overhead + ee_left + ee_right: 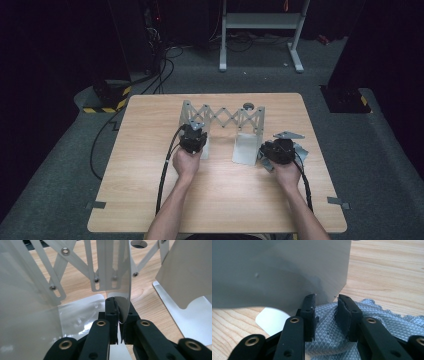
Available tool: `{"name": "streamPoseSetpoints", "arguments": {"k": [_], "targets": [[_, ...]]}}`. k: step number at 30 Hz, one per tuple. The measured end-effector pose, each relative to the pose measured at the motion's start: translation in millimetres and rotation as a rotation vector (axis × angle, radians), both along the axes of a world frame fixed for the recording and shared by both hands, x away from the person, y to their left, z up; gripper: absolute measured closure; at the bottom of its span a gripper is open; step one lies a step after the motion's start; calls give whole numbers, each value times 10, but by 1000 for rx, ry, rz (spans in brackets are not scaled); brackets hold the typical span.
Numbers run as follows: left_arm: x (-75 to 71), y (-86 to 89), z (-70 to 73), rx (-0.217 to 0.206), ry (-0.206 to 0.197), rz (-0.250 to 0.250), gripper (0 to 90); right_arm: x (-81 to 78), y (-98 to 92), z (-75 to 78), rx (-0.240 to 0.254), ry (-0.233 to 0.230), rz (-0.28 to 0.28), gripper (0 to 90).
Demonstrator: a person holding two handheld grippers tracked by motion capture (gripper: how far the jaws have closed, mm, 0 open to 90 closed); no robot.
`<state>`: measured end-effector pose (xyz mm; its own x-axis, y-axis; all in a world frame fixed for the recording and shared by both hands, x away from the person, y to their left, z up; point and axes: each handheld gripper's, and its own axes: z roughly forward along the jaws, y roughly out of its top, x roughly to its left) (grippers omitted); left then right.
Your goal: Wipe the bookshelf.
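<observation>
High view: a person's two hands hold grippers at a wooden table (150, 165) on which stands a white expanding rack (222, 120), a scissor lattice joining upright end plates. The left gripper (193, 141) sits at the rack's left end plate (202, 145); the right gripper (276, 152) lies just beside the right end plate (246, 147), over a grey cloth (300, 150) at the table's right side. A dark round knob (248, 106) stands behind the rack. Left gripper view: the left gripper (117, 315) has its jaws drawn together on the thin edge of a white plate (122, 277), which passes between the pads and rises upright above them; the riveted lattice bars (57, 267) cross behind, and a second plate (185, 272) stands to the right, apart from the first. Right gripper view: the right gripper (325, 312) has its jaws apart, with a clear gap between the pads and nothing pressed between them; the cloth (387, 320) lies beneath and between them, and the corner of the grey-white plate (287, 270) stands just ahead of the fingertips, near the left one; whether it touches cannot be told. The rack stands at the middle of the table's far half, its lattice partly extended.
</observation>
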<state>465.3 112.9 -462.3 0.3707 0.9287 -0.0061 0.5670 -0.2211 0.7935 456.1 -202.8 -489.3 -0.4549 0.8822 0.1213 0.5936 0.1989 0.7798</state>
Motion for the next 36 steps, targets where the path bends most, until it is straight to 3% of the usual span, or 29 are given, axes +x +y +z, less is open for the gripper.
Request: {"name": "streamPoseSetpoints", "arguments": {"k": [4, 6, 12, 15, 18, 21, 25, 36], "targets": [[3, 101, -11, -26, 5, 12, 881, 20, -1, -32, -22, 6, 0, 679], [-5, 138, -13, -31, 5, 14, 887, 42, -7, -79, -32, 32, 0, 682], [-21, 203, -17, -37, 6, -8, 888, 79, -56, -175, -87, 68, -23, 690], [-29, 219, -11, -44, 11, -19, 885, 106, -115, -154, -50, 59, -50, 679], [-48, 206, 6, -35, 14, -26, 882, 71, -150, -48, 9, 5, -54, 673], [-45, 221, 4, -47, 17, -33, 882, 82, -133, 68, 16, -22, -44, 671], [-45, 236, 10, -45, 18, -42, 882, 156, -27, 140, -11, -18, -15, 681], [-17, 229, 40, -26, 20, -74, 875, 123, 81, 110, -15, 1, 13, 718]]}}
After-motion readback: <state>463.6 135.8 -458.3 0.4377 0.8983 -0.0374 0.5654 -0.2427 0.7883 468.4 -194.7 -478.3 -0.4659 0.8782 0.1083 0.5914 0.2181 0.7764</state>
